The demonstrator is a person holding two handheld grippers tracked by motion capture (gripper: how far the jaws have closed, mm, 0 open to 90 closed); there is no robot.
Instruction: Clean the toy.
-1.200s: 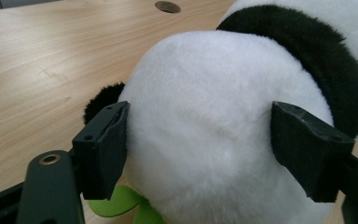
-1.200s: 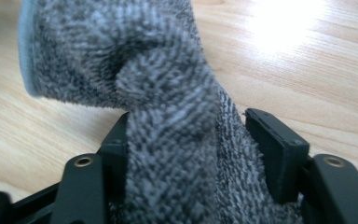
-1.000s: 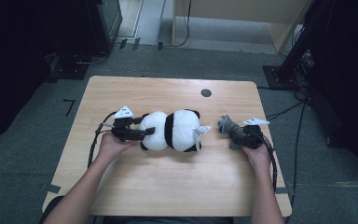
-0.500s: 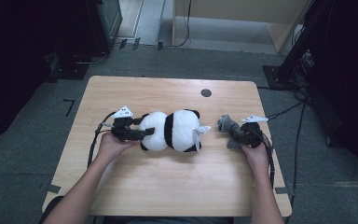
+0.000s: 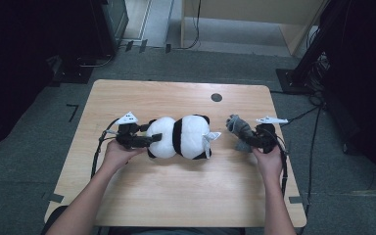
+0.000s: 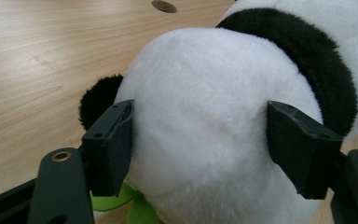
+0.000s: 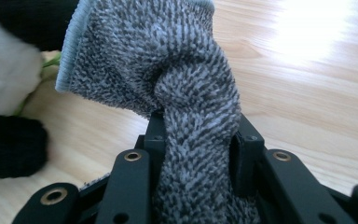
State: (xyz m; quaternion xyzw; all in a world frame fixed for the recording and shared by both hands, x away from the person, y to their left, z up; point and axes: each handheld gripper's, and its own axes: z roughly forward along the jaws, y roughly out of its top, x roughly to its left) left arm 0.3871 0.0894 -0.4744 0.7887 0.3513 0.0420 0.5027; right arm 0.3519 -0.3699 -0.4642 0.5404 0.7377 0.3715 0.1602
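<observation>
The right gripper point(image 7: 198, 140) has just been closing and now squeezes a grey sock point(image 7: 168, 60), which bunches up between its jaws. At about nine o'clock from it on the worktop point(image 5: 176, 196) lies a panda toy point(image 5: 181, 137). The left gripper point(image 6: 200, 144) hugs the panda's white end, pads pressed into the fur. A green bit point(image 6: 121, 205), maybe a leaf, peeks out under it.
</observation>
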